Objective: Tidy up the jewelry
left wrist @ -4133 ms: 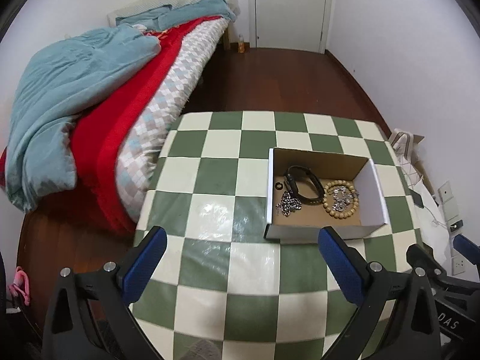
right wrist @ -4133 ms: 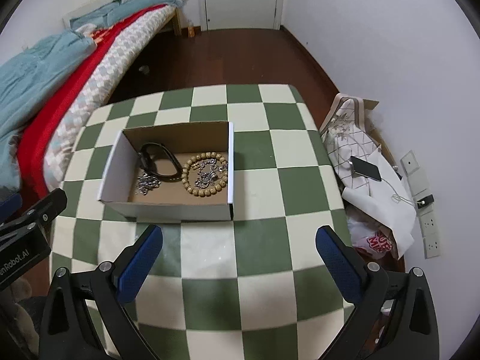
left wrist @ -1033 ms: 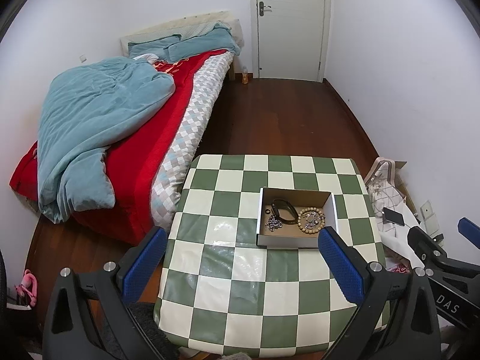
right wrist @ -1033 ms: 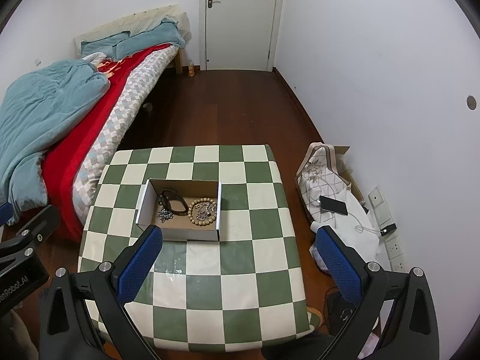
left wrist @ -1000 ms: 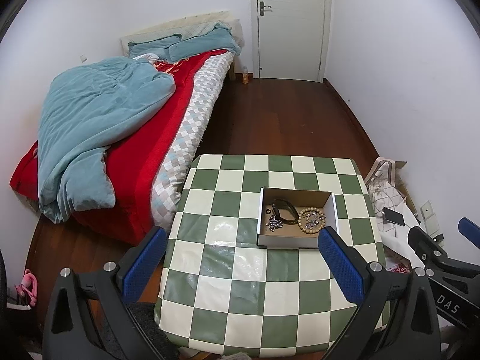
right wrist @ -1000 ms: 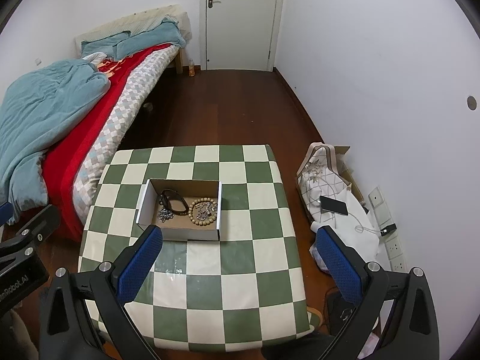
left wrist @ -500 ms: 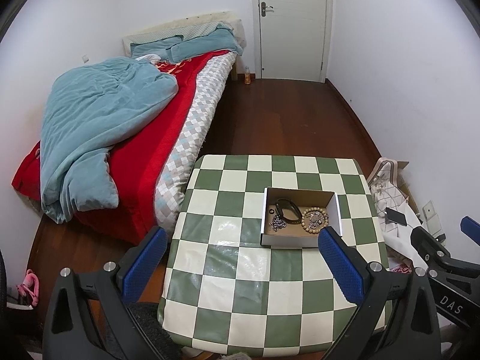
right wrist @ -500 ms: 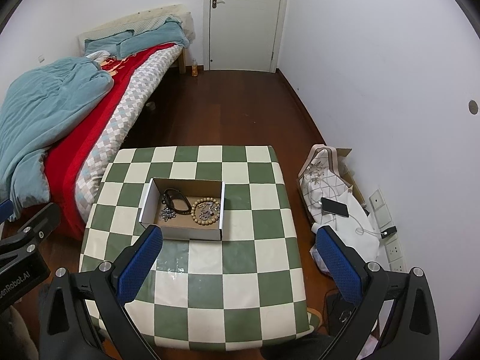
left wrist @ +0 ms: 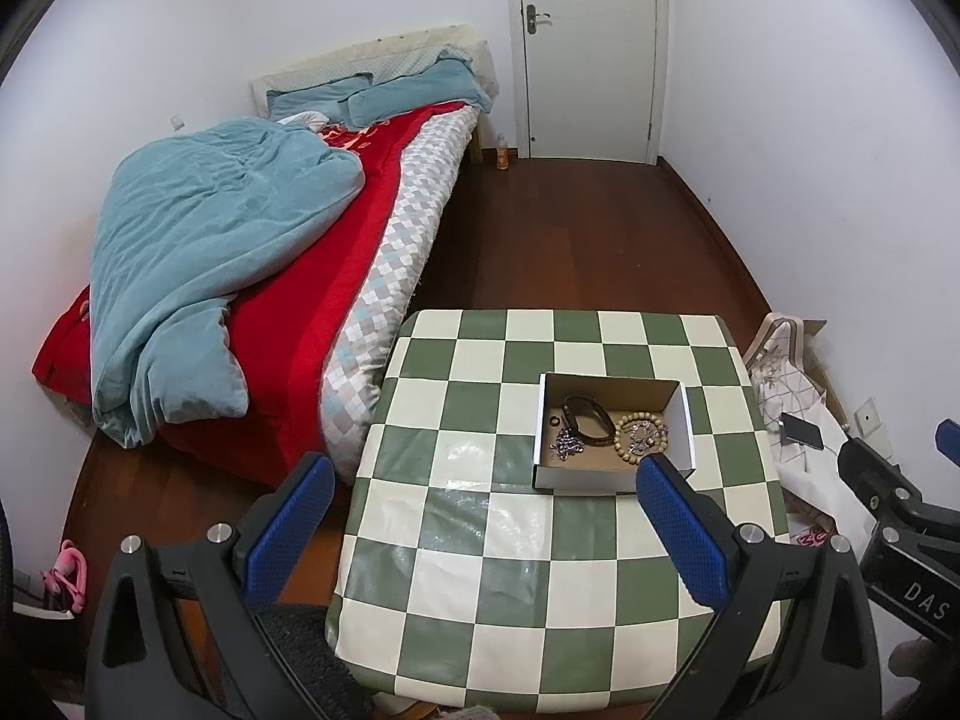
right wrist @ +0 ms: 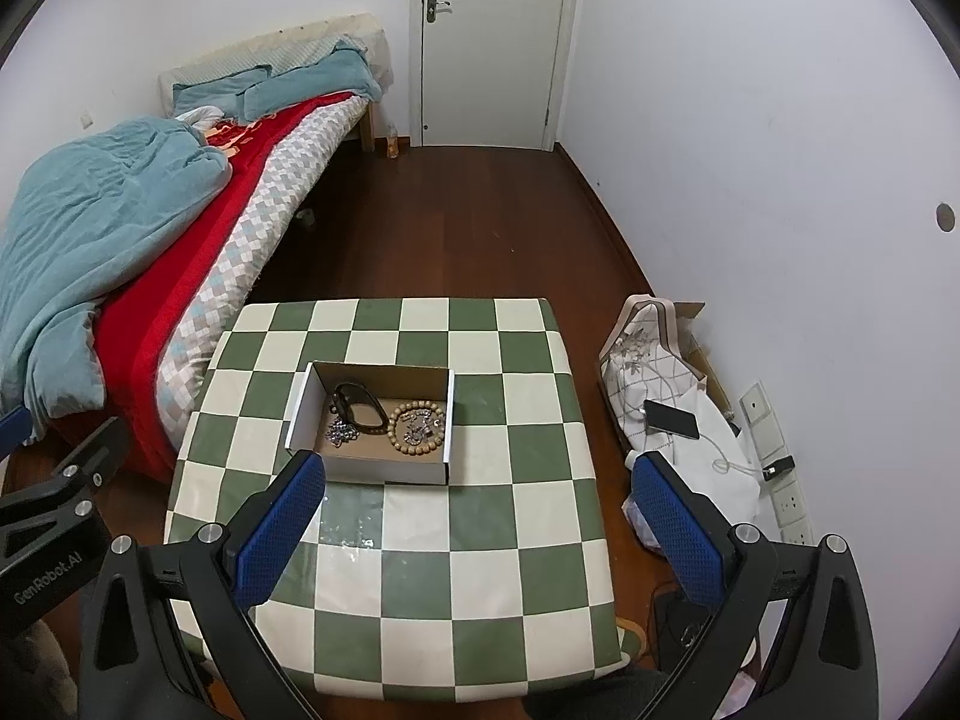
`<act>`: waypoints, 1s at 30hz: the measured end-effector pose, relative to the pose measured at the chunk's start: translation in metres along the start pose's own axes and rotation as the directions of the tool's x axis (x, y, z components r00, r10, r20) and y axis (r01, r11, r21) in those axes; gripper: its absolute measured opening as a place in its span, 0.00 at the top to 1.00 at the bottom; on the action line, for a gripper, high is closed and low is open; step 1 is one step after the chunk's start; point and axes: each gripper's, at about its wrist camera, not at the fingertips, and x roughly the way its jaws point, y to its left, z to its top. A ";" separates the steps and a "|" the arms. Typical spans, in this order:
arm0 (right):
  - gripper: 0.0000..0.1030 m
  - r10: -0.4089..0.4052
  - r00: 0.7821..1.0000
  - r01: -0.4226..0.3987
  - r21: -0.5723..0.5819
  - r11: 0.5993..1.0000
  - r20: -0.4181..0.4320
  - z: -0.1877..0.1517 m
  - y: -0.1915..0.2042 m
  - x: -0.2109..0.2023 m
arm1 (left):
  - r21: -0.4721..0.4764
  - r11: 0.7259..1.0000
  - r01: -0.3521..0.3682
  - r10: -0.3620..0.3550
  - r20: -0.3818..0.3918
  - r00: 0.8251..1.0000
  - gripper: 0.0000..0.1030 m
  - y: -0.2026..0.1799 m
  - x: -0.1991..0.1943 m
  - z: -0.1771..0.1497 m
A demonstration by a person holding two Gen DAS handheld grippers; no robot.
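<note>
An open white cardboard box (left wrist: pixel 687 420) (right wrist: pixel 447 402) stands on the green-and-white checkered table (left wrist: pixel 480 540) (right wrist: pixel 420 570). Inside lie a black band (left wrist: pixel 585 414) (right wrist: pixel 358 403), a wooden bead bracelet (left wrist: pixel 641 433) (right wrist: pixel 420 426), a silver chain (left wrist: pixel 566 444) (right wrist: pixel 341 435) and a small black ring (left wrist: pixel 553 421). My left gripper (left wrist: pixel 480 531) is open and empty, high above the table's near side. My right gripper (right wrist: pixel 477 531) is open and empty, also high and well back from the box.
A bed (left wrist: pixel 336 252) with a teal duvet and red blanket stands left of the table. A white bag with a phone (right wrist: pixel 672 418) on it lies on the floor to the right. A closed door (left wrist: pixel 591 48) is at the far wall.
Both grippers have pulled up and back from the box over the last seconds, so the whole table and room now show. The box and jewelry have not moved.
</note>
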 end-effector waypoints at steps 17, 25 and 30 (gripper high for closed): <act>0.00 0.004 1.000 -0.004 0.000 1.000 0.016 0.004 0.002 -0.008 | -0.002 1.000 -0.004 0.004 0.017 1.000 0.00 0.001 -0.005 0.001; 0.00 0.007 1.000 -0.007 0.004 1.000 0.016 0.005 0.001 -0.010 | -0.001 1.000 -0.003 0.003 0.021 1.000 0.00 0.001 -0.009 0.003; 0.00 0.005 1.000 -0.005 0.002 1.000 0.017 0.004 0.002 -0.010 | 0.001 1.000 -0.007 0.007 0.024 1.000 0.00 -0.001 -0.011 0.003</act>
